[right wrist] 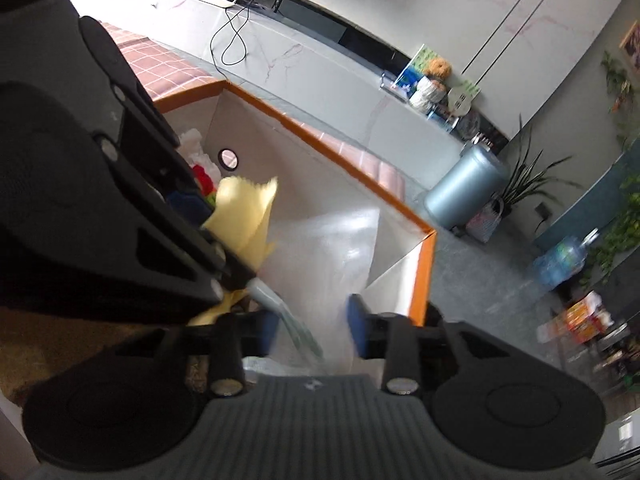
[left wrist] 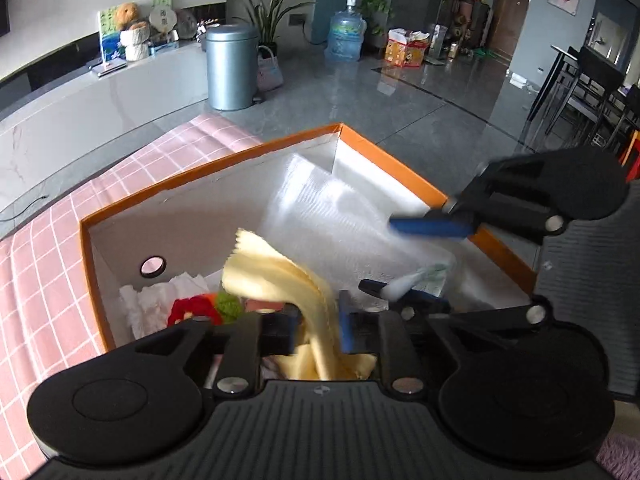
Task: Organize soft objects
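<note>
An orange-rimmed cardboard box [left wrist: 256, 152] with a white inside sits on a pink checked tablecloth [left wrist: 44, 264]. My left gripper [left wrist: 320, 326] is shut on a pale yellow cloth [left wrist: 280, 276] and holds it over the box. My right gripper [left wrist: 408, 256] is open over the box's right side; a pale green-white object [left wrist: 416, 280] lies between its fingers. In the right wrist view the right gripper [right wrist: 312, 328] is open, with that object [right wrist: 280, 312] and the yellow cloth [right wrist: 244, 216] to its left. Red and green knitted items [left wrist: 204, 308] and white paper [left wrist: 152, 300] lie in the box.
Clear plastic wrap [left wrist: 340, 208] lines the box's far side. A round hole [left wrist: 153, 267] is in the box's left wall. Beyond the table are a grey bin [left wrist: 232, 66], a water jug [left wrist: 346, 34] and dark chairs [left wrist: 588, 80] on a grey floor.
</note>
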A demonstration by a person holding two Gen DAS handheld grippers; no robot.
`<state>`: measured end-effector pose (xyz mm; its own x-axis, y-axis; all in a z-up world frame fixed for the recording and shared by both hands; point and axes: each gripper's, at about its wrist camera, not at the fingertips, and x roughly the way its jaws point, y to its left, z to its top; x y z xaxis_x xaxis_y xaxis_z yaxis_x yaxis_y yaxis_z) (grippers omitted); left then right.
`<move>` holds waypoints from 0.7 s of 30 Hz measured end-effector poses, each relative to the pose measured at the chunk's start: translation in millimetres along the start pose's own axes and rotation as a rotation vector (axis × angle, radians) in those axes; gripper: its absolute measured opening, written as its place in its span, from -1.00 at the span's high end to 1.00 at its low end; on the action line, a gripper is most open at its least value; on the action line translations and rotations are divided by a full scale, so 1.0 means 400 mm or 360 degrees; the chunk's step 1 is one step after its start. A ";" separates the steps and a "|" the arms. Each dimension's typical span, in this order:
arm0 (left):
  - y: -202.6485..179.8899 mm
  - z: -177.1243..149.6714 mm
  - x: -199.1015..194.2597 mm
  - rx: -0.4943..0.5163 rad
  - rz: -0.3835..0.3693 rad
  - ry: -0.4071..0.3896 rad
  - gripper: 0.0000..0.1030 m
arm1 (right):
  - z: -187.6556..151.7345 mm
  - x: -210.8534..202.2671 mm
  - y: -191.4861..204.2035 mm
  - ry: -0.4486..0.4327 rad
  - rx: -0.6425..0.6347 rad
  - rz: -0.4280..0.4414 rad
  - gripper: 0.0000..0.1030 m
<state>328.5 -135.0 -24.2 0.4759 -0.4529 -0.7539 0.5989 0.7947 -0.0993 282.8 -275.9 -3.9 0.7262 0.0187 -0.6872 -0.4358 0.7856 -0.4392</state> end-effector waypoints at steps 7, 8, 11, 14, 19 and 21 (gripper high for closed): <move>-0.020 0.003 -0.058 0.0031 0.0046 -0.0065 -0.21 | 0.007 -0.043 -0.013 -0.0003 -0.0061 -0.0032 0.15; -0.024 0.006 -0.069 0.0035 0.0053 -0.0078 -0.25 | 0.009 -0.050 -0.018 -0.0007 -0.0057 -0.0034 0.12; -0.032 0.003 -0.107 0.0034 0.0066 -0.0129 -0.30 | 0.018 -0.086 -0.038 -0.0035 -0.0027 -0.0025 0.06; -0.038 0.000 -0.150 0.0018 0.0046 -0.0208 -0.34 | 0.022 -0.133 -0.060 -0.0089 0.0050 0.0016 -0.19; -0.051 -0.026 -0.239 -0.0012 0.0070 -0.0397 -0.37 | 0.026 -0.216 -0.088 -0.0190 0.0251 0.0098 -0.36; -0.059 -0.042 -0.274 -0.0012 0.0094 -0.0460 -0.37 | 0.018 -0.249 -0.087 -0.0239 0.0325 0.0113 -0.45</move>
<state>251.5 -97.4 49.8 0.6741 -0.5013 -0.5424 0.5603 0.8256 -0.0667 229.2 -300.6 84.0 0.7750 0.1579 -0.6119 -0.3835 0.8872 -0.2567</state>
